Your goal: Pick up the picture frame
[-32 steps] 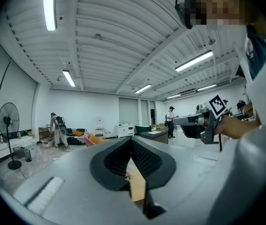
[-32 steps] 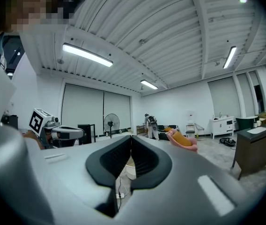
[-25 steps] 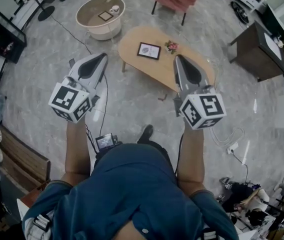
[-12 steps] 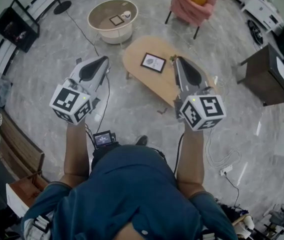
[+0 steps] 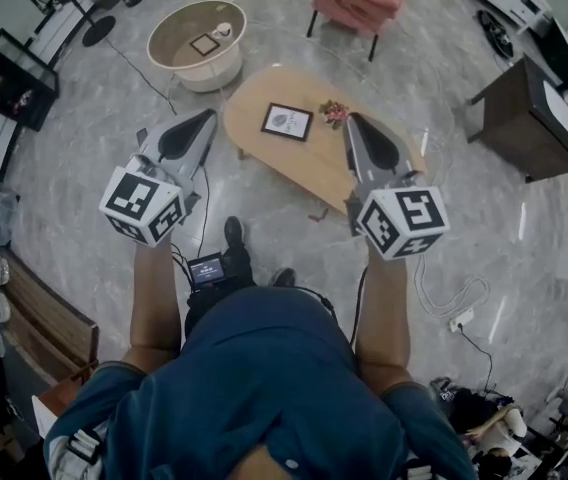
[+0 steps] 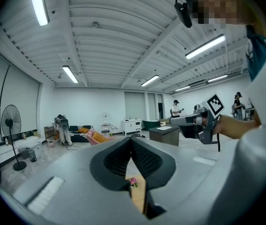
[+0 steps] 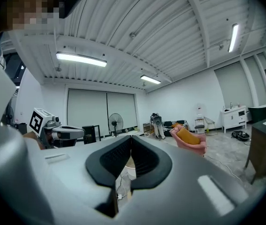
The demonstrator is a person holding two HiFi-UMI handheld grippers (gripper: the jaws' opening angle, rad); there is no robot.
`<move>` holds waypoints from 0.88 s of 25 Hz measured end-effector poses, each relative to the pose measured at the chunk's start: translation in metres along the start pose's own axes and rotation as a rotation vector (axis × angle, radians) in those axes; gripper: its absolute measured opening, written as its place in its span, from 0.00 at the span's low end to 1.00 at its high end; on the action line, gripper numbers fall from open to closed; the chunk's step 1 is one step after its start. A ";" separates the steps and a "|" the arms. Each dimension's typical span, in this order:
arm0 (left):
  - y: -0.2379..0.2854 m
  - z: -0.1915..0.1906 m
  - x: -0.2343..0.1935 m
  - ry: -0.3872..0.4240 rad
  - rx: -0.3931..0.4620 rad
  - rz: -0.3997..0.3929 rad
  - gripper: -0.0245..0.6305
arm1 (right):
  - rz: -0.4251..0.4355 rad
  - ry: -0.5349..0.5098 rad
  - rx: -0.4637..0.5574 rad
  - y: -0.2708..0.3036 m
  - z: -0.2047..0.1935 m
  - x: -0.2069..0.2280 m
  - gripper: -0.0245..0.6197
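One left claw (image 5: 207, 116), one right claw (image 5: 352, 117), both closed; one picture frame (image 5: 287, 121).

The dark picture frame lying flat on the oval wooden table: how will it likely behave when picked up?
The picture frame looks thin and rigid, so probably light and stiff. Lying flat on the oval table, it offers little edge to grip and may slide. Its front may be glass, hence fragile; I cannot tell.

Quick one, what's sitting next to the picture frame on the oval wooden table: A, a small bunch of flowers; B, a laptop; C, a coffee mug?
A: the head view shows small pink flowers just right of the picture frame on the oval wooden table.
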State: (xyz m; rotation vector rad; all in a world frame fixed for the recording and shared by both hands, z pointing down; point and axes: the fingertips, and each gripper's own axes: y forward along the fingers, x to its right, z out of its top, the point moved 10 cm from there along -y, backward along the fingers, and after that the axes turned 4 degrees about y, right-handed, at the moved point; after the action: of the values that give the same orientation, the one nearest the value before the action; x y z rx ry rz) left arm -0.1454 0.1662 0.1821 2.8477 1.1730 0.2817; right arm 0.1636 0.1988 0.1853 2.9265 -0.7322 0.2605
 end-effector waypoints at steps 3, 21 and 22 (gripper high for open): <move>0.025 -0.004 -0.005 -0.004 0.011 -0.046 0.04 | -0.044 -0.001 -0.004 0.001 -0.002 0.012 0.05; 0.157 -0.002 -0.121 -0.011 0.074 -0.280 0.04 | -0.280 0.001 -0.002 0.097 0.019 0.048 0.05; 0.163 -0.004 -0.127 -0.014 0.076 -0.290 0.04 | -0.289 0.004 -0.004 0.102 0.019 0.049 0.05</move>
State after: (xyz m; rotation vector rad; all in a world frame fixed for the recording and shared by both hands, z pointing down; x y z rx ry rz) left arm -0.1212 -0.0389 0.1856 2.6830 1.6005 0.2057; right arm 0.1600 0.0840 0.1835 2.9752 -0.3003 0.2346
